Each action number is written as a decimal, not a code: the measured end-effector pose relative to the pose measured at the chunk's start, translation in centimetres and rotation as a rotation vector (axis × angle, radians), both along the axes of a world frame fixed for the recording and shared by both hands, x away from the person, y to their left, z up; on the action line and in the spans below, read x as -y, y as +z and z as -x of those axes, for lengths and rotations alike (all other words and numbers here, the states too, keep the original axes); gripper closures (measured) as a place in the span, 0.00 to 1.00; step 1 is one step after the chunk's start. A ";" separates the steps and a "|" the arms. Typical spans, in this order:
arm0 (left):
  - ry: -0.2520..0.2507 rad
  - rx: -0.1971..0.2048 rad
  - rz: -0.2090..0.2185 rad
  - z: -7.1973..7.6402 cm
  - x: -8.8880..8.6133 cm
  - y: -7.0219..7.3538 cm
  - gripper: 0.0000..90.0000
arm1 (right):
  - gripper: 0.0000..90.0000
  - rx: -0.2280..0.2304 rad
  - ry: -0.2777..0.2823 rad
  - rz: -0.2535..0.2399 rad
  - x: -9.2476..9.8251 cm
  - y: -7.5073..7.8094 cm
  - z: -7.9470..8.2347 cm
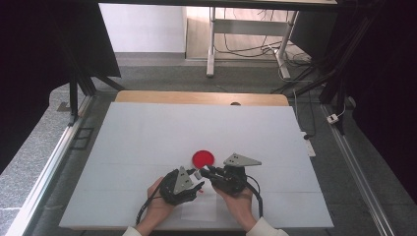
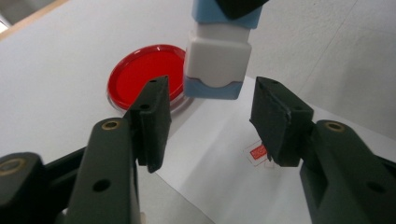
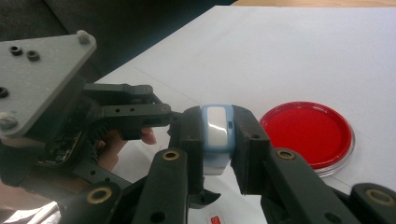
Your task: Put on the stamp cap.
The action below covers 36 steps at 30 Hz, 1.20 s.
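Your right gripper (image 3: 217,154) has its fingers (image 3: 250,144) pinching the stamp (image 3: 217,133) by its two opposite flat sides, holding it off the surface (image 1: 147,132), just beside the red ink pad (image 1: 202,158) and over the sheet of paper (image 2: 224,163). Your left gripper (image 2: 210,123) has its fingers (image 2: 152,123) spread, one on each side of the stamp's lower end and clear of it: nothing held there.

Handling, my read: a small rigid plastic block, light, not fragile. The glossy shell looks slippery, so keep the pinch square on the flat faces, mid-body, as now. Stay off the bottom end; if that's the inked face, it'll smear anything it touches.

Looks: white body with light blue bands at the top and bottom, rounded corners, roughly square in section. There's a scalloped blue edge at the lower end, seen in the left gripper view.

The ink pad is a shallow round dish with a clear rim, lying open. The paper carries one small red mark (image 2: 258,152).
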<state>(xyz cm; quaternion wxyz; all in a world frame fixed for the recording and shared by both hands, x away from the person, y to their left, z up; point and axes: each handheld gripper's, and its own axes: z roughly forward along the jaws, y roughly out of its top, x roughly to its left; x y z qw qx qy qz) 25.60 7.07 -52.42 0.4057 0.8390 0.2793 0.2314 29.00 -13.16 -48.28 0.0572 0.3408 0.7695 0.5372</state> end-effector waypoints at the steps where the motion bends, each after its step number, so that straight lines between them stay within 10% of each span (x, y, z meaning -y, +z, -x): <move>1: 0.000 -0.003 0.002 0.0 0.0 0.0 0.51 | 0.84 0.000 0.000 0.000 0.0 0.0 0.0; 21: 0.021 -0.181 0.060 0.4 -5.5 1.3 0.38 | 0.84 0.015 -0.002 0.036 1.2 0.3 -0.9; 36: 0.152 -0.178 0.089 2.8 -12.2 1.1 0.38 | 0.84 0.026 -0.015 0.069 2.2 0.4 -1.7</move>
